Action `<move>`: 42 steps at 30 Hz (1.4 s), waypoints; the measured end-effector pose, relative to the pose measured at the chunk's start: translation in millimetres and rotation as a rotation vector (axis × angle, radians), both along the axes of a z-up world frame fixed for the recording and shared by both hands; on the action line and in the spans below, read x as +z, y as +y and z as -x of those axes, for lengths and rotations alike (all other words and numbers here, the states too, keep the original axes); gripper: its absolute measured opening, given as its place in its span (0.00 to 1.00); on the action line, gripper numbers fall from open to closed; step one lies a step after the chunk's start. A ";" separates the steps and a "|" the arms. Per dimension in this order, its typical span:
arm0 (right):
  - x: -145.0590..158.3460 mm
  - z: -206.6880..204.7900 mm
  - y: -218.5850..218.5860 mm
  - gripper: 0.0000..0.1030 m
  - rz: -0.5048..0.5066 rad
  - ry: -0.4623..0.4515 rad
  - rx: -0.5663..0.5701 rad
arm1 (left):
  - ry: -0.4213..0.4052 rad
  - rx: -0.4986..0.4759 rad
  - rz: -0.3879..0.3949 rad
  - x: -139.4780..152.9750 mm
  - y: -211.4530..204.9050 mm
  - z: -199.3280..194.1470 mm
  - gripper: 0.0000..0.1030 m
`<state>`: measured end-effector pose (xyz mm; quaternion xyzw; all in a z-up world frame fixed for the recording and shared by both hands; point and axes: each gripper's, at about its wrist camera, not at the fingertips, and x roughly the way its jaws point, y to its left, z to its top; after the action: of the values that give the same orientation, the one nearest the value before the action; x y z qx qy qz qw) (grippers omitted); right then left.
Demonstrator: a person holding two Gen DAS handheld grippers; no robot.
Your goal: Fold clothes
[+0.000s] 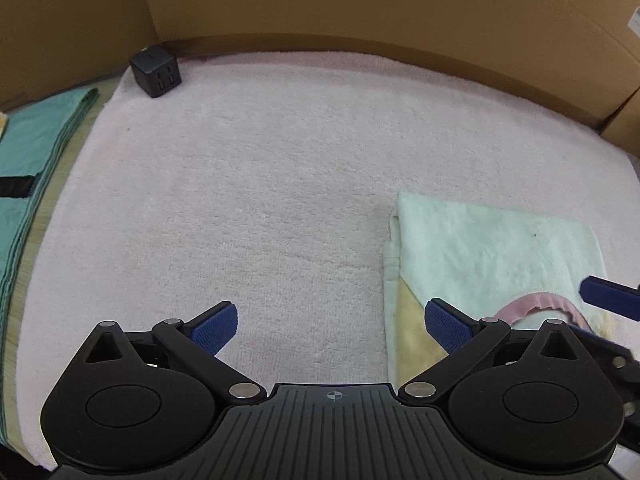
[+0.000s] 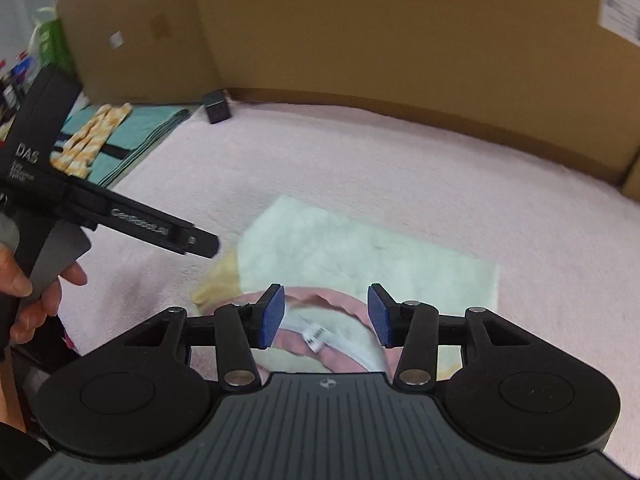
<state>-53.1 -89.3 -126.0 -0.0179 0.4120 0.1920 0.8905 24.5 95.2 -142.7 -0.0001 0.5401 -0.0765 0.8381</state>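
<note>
The garment (image 2: 360,248), pale mint with a pink neckline (image 2: 344,304) and a white label (image 2: 316,338), lies as a compact rectangle on the near right part of the pink towel (image 1: 260,184), with a yellowish layer showing at its left edge. From this one look I can't say whether it is already folded down or only part-way, since a flat rectangle would suit either.

My right tongs (image 2: 326,318) hang just over the neckline, their blue pads apart and holding nothing. My left tongs (image 1: 332,326) stand wide apart too, low over the towel at the garment's left edge, one pad above the yellowish corner.

If another fold is wanted, I judge the care lies in pinching all layers at an edge together, both tongs level, so the stack doesn't slide apart; the plush cloth looks thick and likely to spring back.

The towel covers the bench almost to the cardboard wall (image 1: 360,8) behind. A small black cube (image 1: 155,72) sits on its far left corner. Beyond the towel's left edge lies a folded teal cloth (image 2: 132,140) with a yellow-and-white patterned piece (image 2: 94,136) on it. A hand (image 2: 36,292) grips the left handle.
</note>
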 end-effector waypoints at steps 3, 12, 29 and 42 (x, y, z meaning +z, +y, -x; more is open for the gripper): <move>-10.5 -14.3 25.7 0.49 0.037 0.005 0.053 | 0.041 0.002 0.010 -12.9 0.5 -9.8 1.00; -32.0 -16.4 58.8 0.50 0.129 0.061 0.157 | 0.099 -0.049 -0.056 -33.4 -3.3 -23.7 1.00; -36.3 -12.7 68.3 0.55 0.156 0.113 0.218 | 0.091 -0.105 -0.058 -33.4 0.4 -26.6 1.00; -47.0 -8.4 -167.2 0.55 -0.726 0.368 -0.394 | 0.251 0.082 0.495 -34.0 53.3 -40.1 1.00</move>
<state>-44.8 -256.6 -173.0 0.4088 0.4648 0.1509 0.7707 64.6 148.5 -176.7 -0.2363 0.6043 -0.1715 0.7414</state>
